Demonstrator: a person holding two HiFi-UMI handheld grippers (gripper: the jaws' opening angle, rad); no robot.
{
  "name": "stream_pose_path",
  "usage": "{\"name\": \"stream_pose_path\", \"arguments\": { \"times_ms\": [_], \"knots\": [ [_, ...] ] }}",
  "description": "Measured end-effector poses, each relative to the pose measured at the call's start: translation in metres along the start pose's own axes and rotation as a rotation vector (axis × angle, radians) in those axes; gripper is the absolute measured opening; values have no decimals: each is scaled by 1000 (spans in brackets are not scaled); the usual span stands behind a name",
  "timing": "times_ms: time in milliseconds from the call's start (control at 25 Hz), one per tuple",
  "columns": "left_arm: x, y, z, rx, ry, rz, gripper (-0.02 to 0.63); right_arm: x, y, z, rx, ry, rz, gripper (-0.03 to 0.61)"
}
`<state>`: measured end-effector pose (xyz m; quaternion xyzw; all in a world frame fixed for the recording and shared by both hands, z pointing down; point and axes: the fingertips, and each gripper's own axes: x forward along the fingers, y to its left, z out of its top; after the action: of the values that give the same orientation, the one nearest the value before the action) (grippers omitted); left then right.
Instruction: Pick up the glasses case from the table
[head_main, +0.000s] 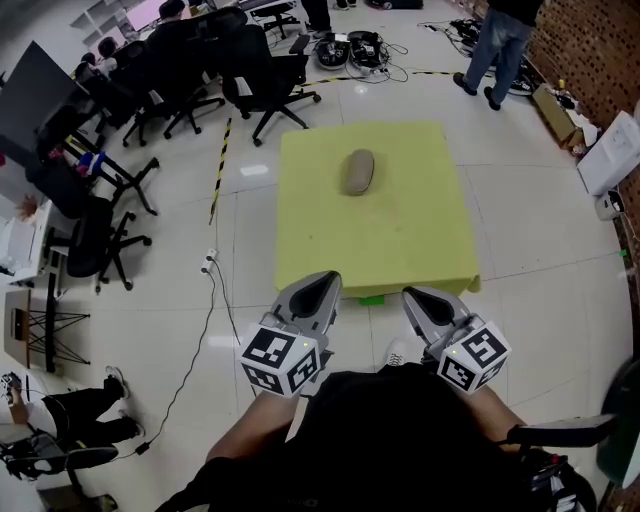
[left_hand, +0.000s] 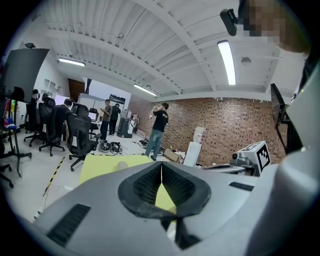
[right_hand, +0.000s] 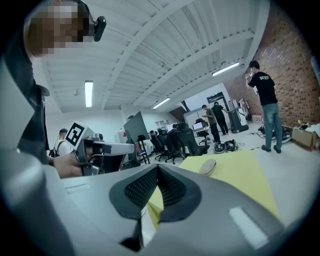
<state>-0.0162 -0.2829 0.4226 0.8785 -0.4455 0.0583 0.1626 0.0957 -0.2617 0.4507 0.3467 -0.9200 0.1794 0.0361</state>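
Observation:
A grey-brown oval glasses case (head_main: 358, 172) lies on the far half of the yellow table (head_main: 400, 250). Both grippers hang short of the table's near edge, well apart from the case, and point toward it. My left gripper (head_main: 325, 281) has its jaws closed tip to tip with nothing between them. My right gripper (head_main: 413, 296) looks the same, shut and empty. In the left gripper view the case (left_hand: 122, 165) shows small on the table beyond the closed left gripper (left_hand: 161, 165). In the right gripper view the case (right_hand: 207, 166) lies ahead and to the right of the closed right gripper (right_hand: 158, 167).
Black office chairs (head_main: 265, 75) crowd the floor behind and left of the table. A person (head_main: 497, 45) stands at the far right near cables (head_main: 355, 50) on the floor. A white cable (head_main: 205, 310) runs along the floor left of the table, and a brick wall (head_main: 590, 50) is at right.

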Motion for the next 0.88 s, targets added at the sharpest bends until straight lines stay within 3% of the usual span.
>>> {"name": "stream_pose_path", "arguments": {
  "times_ms": [480, 880],
  "knots": [
    [80, -30, 17, 29, -10, 40, 9, -27, -91, 26, 10, -10, 12, 2],
    [53, 7, 11, 6, 25, 229, 9, 9, -95, 8, 70, 29, 135, 2]
  ]
}}
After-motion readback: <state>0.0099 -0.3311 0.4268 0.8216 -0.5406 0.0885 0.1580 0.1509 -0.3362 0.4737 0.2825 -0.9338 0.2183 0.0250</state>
